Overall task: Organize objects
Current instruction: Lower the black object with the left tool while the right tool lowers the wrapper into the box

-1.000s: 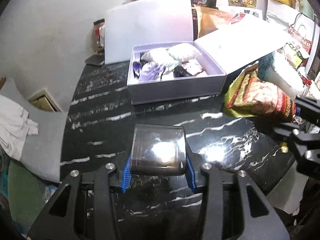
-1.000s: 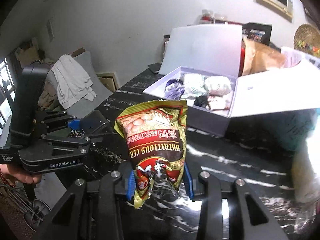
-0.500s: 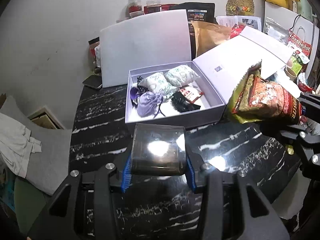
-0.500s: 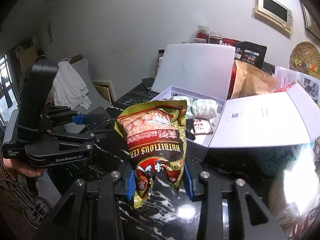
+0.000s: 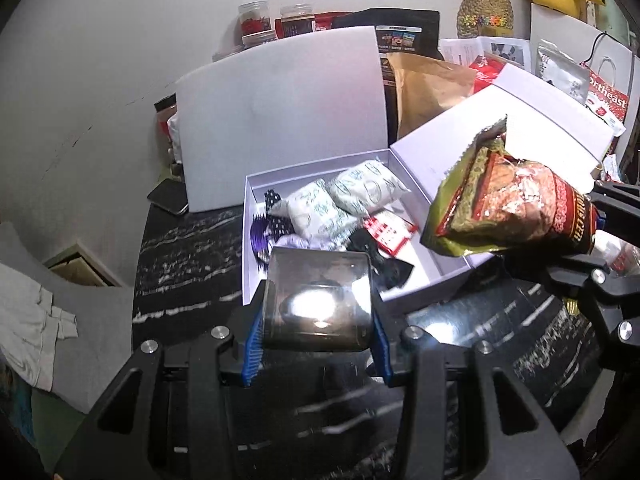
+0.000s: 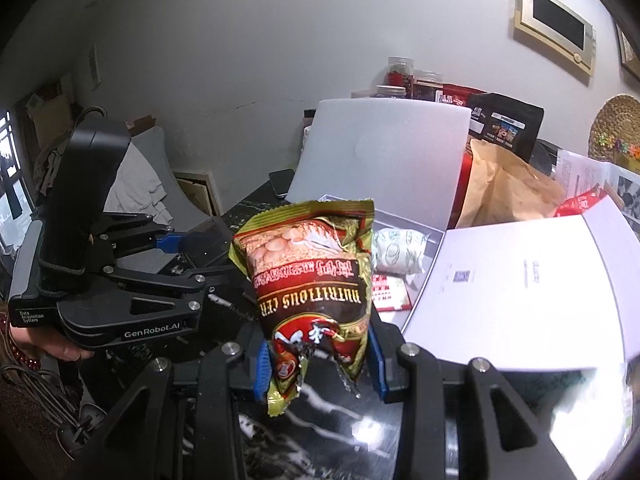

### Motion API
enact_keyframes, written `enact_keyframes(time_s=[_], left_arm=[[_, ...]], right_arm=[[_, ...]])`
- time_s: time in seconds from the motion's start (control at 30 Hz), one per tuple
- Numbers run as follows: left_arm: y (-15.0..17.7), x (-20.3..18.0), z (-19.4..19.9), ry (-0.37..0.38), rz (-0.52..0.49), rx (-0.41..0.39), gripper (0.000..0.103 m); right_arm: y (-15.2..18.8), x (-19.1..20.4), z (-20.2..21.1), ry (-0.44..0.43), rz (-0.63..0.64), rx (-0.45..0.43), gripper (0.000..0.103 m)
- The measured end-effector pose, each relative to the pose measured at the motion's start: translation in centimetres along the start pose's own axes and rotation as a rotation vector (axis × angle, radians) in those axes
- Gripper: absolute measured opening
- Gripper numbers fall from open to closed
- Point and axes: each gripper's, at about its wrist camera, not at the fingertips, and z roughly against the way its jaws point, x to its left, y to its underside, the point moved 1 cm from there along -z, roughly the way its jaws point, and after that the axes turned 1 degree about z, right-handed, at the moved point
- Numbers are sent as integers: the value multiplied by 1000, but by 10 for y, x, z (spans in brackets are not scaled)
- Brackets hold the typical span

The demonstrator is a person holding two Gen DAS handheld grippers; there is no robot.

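The left gripper (image 5: pixel 318 330) jaws are clamped on a dark translucent rectangular plastic container (image 5: pixel 319 300). The right gripper (image 6: pixel 318 354) jaws are clamped on a green-and-red foil cereal packet (image 6: pixel 310 276). Ahead of both jaws, an open white cardboard box (image 5: pixel 420 240) sits on the black marble counter (image 5: pixel 192 256).

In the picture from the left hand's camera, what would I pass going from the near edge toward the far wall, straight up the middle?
Left tool, shut on a smoky clear case → open white box with its pale patterned pouches → the box's upright lid → jars against the wall.
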Motion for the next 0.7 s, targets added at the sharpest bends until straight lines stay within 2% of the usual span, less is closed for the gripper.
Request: enact_keyframes(time_s=[0.4, 0.7], left_arm=[[-53, 17, -71, 14, -1, 8, 42], [-78, 36, -128, 5, 28, 32, 42]], right_arm=[[-41, -34, -62, -8, -25, 22, 38], [-65, -49, -104, 7, -20, 37, 38]])
